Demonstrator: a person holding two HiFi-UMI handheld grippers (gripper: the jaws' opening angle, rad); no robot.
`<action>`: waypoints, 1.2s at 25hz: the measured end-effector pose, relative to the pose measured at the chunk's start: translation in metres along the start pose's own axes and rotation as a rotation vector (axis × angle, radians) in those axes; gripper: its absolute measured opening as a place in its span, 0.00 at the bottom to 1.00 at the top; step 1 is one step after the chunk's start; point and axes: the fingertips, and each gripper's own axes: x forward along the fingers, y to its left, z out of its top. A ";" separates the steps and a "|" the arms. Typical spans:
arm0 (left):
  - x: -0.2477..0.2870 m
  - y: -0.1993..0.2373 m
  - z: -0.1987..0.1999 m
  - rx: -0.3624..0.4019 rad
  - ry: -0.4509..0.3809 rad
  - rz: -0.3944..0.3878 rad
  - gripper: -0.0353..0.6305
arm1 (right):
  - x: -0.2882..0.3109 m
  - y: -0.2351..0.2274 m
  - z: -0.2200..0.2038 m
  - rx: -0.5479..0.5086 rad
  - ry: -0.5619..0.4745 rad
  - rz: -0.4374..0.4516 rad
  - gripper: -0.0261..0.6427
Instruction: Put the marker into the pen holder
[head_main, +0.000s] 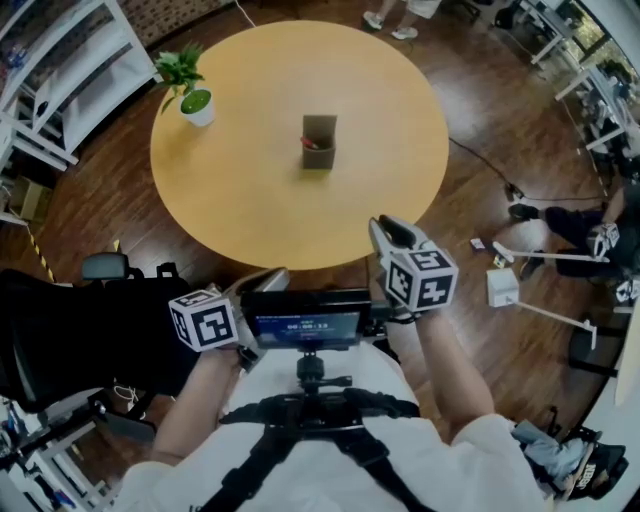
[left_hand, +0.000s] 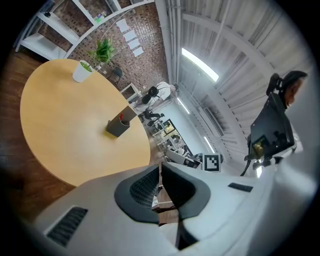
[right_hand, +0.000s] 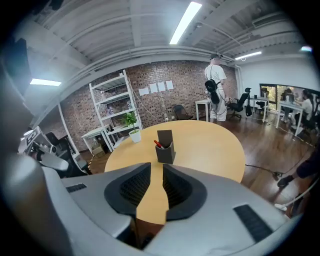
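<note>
Item: marker (right_hand: 158, 144), red, standing in the pen holder (head_main: 319, 150) near the tabletop's (head_main: 250, 200) middle, so I judge placing done; my left tongs (left_hand: 160, 167) closed, empty; right tongs (right_hand: 156, 172) parted, empty, both off the near edge; next, simply park them.

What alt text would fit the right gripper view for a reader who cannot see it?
A dark pen holder with a red marker in it stands on a round wooden table, seen between the right gripper's open, empty fingers. A potted plant sits near the table's far left edge.
</note>
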 end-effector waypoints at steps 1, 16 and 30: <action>0.002 -0.002 -0.002 0.000 0.011 -0.003 0.06 | -0.003 0.002 -0.001 0.007 -0.003 0.001 0.17; 0.005 0.009 -0.034 -0.014 0.172 -0.086 0.06 | -0.041 0.007 -0.040 0.105 -0.010 -0.134 0.17; -0.006 -0.023 -0.061 0.040 0.179 -0.099 0.06 | -0.090 0.016 -0.067 0.134 -0.046 -0.159 0.17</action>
